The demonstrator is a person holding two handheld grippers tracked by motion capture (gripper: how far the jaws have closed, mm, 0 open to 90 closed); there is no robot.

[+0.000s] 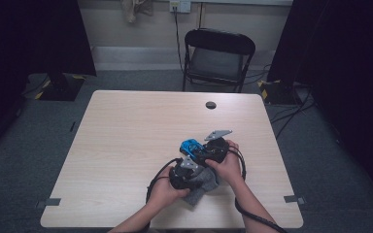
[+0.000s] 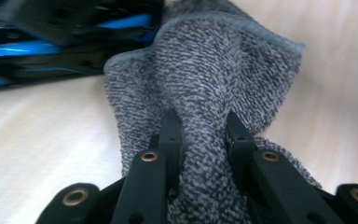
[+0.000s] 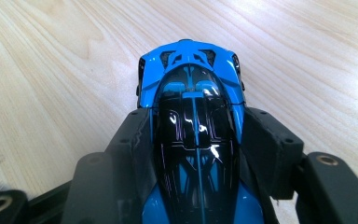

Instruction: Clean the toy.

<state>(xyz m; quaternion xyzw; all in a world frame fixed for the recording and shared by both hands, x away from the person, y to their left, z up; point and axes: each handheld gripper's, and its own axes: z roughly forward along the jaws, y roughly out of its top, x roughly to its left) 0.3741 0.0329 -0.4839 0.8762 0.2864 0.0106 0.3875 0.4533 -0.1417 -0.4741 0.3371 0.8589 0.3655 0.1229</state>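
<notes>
Pale wood table (image 1: 126,145), black folding chair (image 1: 218,58) behind, grey carpet (image 1: 29,160), dark curtains (image 1: 34,34)

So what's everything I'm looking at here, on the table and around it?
toy car: one, blue and black, near the table's front right, clamped between the right jaws
cloth: one, speckled grey, beside the car, pinched between the left jaws
table: one, pale wood, centre of the room
round cap: one, dark, set in the tabletop near the far edge
folding chair: one, black, behind the table
wall socket: one, pale, on the far wall, with a cable hanging down
left hand-held gripper: one, black, shut on the cloth
right hand-held gripper: one, black, shut on the car
hands: two, at the bottom edge
</notes>
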